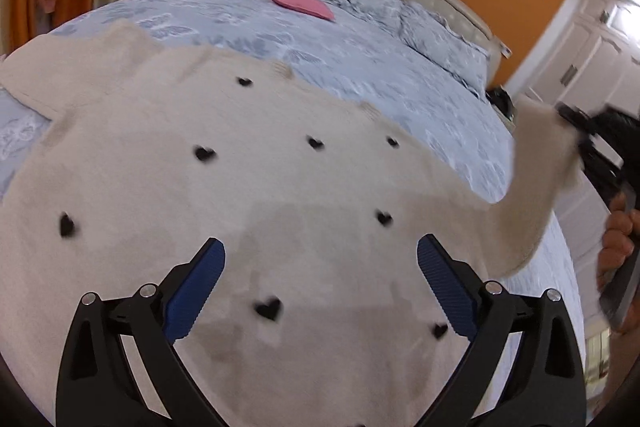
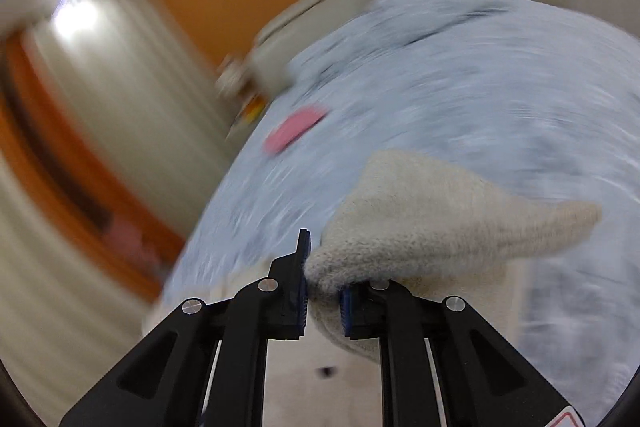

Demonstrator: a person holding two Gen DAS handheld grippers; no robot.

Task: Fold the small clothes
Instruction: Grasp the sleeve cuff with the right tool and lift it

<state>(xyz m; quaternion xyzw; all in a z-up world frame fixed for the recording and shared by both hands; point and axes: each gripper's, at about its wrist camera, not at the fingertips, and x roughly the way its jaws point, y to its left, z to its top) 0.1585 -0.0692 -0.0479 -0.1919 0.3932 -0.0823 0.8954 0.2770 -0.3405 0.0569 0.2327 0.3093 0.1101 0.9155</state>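
Sweater: cream knit sweater (image 1: 248,195) with black hearts lies spread flat on the bed (image 1: 360,67), directly under and ahead of the left claw.
Left claw: left claw (image 1: 320,267) hangs over the sweater's body, blue pads spread wide, nothing between them.
Right claw: right claw (image 2: 323,297) is pinched tight on a sleeve (image 2: 432,219), the knit bunched between its pads and flaring ahead and to its right.
Sleeve: lifted clear of the bed, off to the left claw's right.
Beyond: pink item (image 1: 301,2) lies on the bed well ahead of both claws.
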